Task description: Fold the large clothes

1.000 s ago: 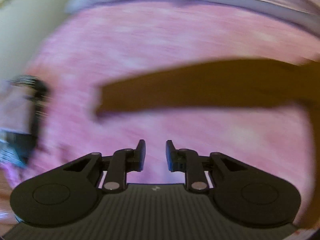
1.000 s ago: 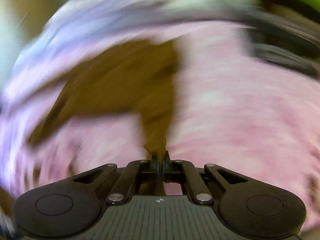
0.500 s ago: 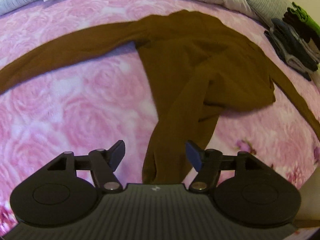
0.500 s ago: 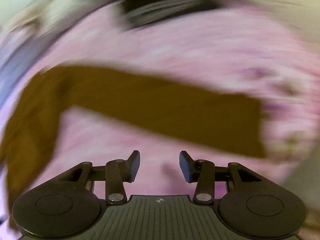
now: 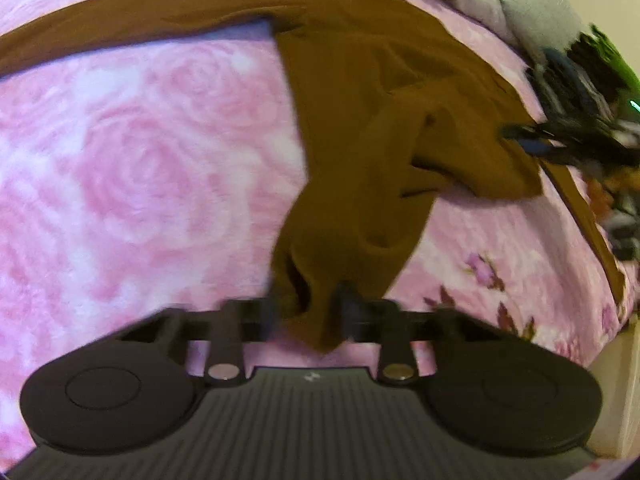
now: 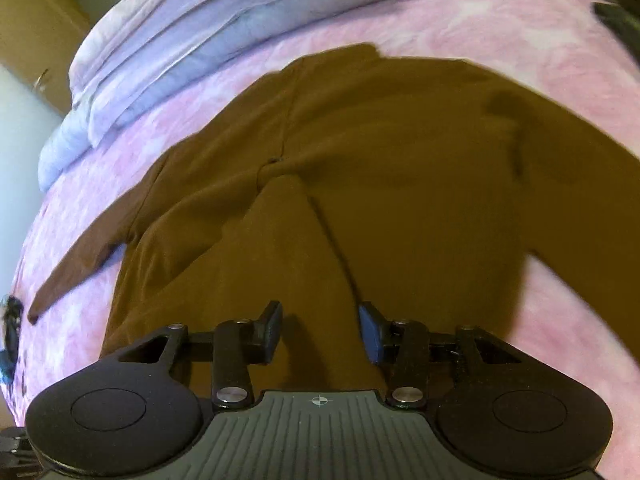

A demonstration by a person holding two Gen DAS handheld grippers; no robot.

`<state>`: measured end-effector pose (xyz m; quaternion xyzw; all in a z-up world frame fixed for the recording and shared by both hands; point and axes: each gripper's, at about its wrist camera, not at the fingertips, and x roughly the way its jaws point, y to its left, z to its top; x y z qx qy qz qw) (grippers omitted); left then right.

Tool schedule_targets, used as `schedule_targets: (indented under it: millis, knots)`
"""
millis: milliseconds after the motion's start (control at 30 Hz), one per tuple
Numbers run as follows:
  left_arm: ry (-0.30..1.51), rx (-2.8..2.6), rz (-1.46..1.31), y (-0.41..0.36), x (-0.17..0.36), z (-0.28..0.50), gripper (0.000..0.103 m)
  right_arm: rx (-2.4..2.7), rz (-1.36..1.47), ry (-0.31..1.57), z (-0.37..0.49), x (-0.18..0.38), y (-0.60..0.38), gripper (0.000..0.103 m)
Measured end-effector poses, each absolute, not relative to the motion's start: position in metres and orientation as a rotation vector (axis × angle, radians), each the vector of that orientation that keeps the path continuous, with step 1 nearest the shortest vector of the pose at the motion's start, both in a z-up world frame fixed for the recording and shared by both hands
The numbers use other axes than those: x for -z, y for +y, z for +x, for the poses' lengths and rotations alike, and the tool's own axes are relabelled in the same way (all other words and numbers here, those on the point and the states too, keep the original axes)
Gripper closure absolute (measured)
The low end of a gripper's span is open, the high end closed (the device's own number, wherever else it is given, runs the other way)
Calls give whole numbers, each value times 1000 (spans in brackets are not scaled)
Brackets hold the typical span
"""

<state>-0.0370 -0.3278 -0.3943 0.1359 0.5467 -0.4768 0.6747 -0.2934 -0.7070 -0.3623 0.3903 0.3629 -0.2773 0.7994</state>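
Observation:
A large brown long-sleeved garment (image 5: 360,120) lies spread on a pink rose-patterned bed cover (image 5: 140,160). One sleeve (image 5: 120,24) stretches far left, and the other sleeve (image 5: 580,208) runs down the right side. My left gripper (image 5: 310,312) straddles the bunched bottom corner of the garment. Its blurred fingers are still apart with cloth between them. In the right wrist view my right gripper (image 6: 320,328) hovers open low over the garment's body (image 6: 400,180), with a fold ridge running between its fingers. A blurred dark tool with a blue pad (image 5: 532,146) shows at the garment's right edge.
A stack of dark folded clothes (image 5: 580,76) sits at the bed's far right corner. Lilac striped bedding and pillows (image 6: 180,40) line the head of the bed. A wooden cupboard (image 6: 32,20) stands beyond it. The bed edge drops off at the lower right (image 5: 612,360).
My right gripper let go of the sleeve, opened and swung over the garment's body. My left gripper moved to the bottom corner, and its fingers have narrowed around the cloth.

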Motion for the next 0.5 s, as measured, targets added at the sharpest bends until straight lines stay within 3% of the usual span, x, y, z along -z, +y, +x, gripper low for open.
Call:
schedule_targets:
  millis: [167, 233, 333, 433, 500]
  knots:
    - [1051, 1172, 375, -316, 361, -42, 98, 566, 647, 662, -350, 310, -645, 102]
    - [1006, 1239, 396, -302, 342, -46, 98, 553, 543, 697, -386, 287, -605, 102]
    - [933, 1360, 598, -285, 330, -72, 97, 584, 377, 916, -427, 284, -540, 102]
    - [1082, 1416, 683, -267, 342, -81, 87, 628, 446, 1274, -461, 322, -494, 99]
    - [1175, 1376, 674, -254, 351, -76, 86, 723, 603, 1357, -486, 339, -478, 95]
